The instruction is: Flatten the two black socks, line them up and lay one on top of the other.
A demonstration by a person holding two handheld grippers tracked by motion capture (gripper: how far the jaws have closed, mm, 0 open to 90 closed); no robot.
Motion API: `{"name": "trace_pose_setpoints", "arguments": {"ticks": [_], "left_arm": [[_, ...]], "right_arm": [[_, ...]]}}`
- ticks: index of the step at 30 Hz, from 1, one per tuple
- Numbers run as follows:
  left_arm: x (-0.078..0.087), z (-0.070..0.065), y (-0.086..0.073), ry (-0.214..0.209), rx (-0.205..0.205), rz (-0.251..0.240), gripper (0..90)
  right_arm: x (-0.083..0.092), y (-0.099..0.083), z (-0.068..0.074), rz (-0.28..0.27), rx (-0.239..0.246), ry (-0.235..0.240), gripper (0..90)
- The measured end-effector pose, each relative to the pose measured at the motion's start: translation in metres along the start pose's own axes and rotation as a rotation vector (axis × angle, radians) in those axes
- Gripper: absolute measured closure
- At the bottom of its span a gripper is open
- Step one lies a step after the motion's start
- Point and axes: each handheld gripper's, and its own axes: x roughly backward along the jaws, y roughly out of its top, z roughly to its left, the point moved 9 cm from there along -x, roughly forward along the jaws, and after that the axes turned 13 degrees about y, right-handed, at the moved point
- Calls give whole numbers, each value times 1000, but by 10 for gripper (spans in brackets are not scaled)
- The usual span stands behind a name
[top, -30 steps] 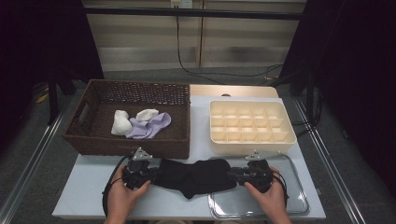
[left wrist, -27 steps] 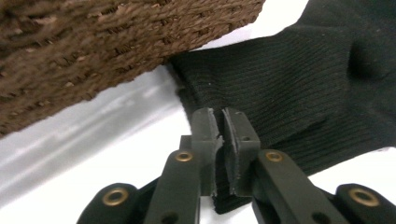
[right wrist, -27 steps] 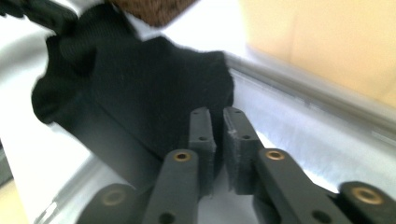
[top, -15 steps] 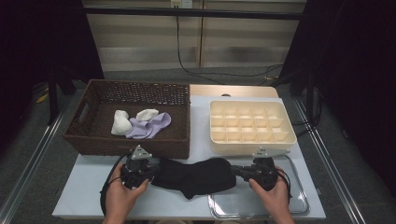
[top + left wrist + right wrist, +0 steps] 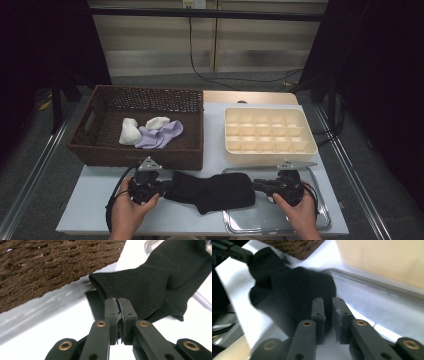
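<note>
Two claws work one black sock (image 5: pixel 212 191), which lies stretched across the near edge of the table (image 5: pixel 90 210), its right end over the rim of a clear tray (image 5: pixel 280 220). Left claw (image 5: pixel 150 186) is clenched on the ribbed cuff, and the left gripper view shows the pads pinching a fold of knit (image 5: pixel 119 312). Right claw (image 5: pixel 265 186) sits at the toe end with its jaws just eased apart; in the right gripper view a narrow gap stands between the pads (image 5: pixel 317 312) and the cloth does not look pinched there.

Risk from here: with only the cuff held, a pull from the left would likely drag the sock off the tray rather than stretch it flat. That soft, limp knit could also bunch or slide out of a shallow bite.

Behind sits a coarse brown wicker basket (image 5: pixel 100 150) holding pale and lilac socks (image 5: pixel 160 135), and a smooth cream divider box (image 5: pixel 310 145) of small square cells.
</note>
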Motion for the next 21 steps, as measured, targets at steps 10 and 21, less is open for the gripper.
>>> {"name": "trace_pose_setpoints", "arguments": {"ticks": [10,21], "left_arm": [[-3,1,2,9,8,-10,863],[0,2,4,3,6,-24,863]], "right_arm": [[-19,-6,12,89,80,-7,655],[-28,-7,10,123,111,-50,859]]}}
